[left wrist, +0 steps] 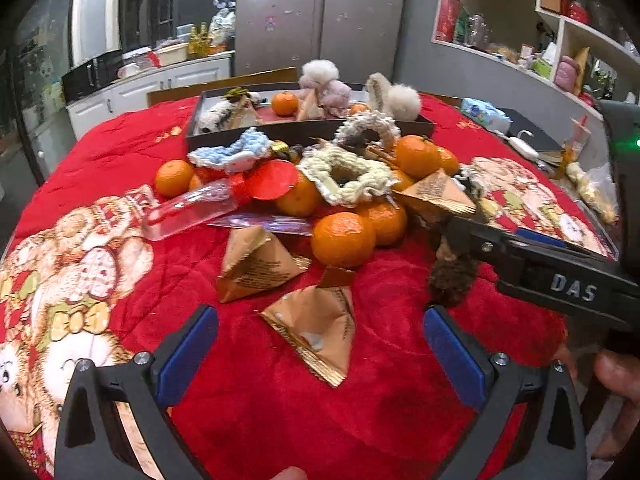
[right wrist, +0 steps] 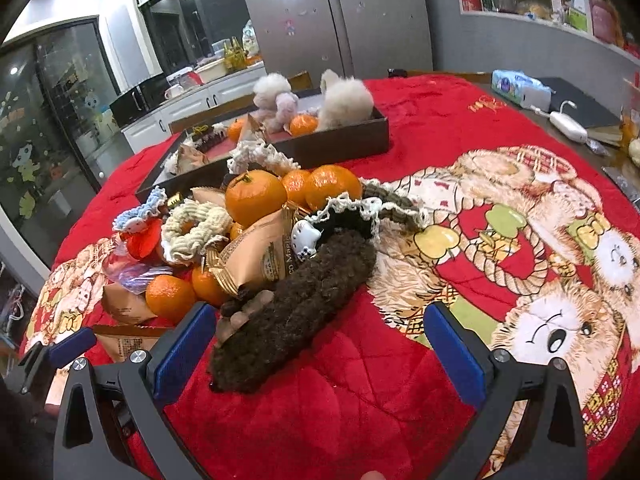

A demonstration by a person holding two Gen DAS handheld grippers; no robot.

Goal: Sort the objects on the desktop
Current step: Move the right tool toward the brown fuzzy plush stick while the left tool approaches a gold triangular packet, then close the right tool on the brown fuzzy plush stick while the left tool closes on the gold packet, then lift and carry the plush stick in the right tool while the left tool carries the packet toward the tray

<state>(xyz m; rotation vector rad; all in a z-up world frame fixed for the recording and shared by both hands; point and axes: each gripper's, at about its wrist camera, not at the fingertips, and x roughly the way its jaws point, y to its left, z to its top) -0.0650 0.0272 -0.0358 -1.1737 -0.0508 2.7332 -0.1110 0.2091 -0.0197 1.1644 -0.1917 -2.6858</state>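
Observation:
A pile of mandarins (left wrist: 343, 239), knitted scrunchies (left wrist: 346, 178) and brown triangular snack packets lies on the red blanket (left wrist: 280, 400). My left gripper (left wrist: 320, 320) is open, and one packet (left wrist: 316, 330) lies between its blue pads without touching them. My right gripper (right wrist: 320, 312) is open too. A dark brown fuzzy hair clip (right wrist: 296, 312) lies on the blanket between its jaws, close to the left pad. In the left wrist view, a finger (left wrist: 520, 256) of the right gripper reaches in from the right over that clip (left wrist: 452, 280).
A dark box tray (left wrist: 312, 128) behind the pile holds pompoms, a mandarin and other small items. A tissue pack (right wrist: 520, 88), a white charger (right wrist: 568, 126) and a black notebook lie at the table's right edge. A clear bottle (left wrist: 188, 212) rests left of the pile.

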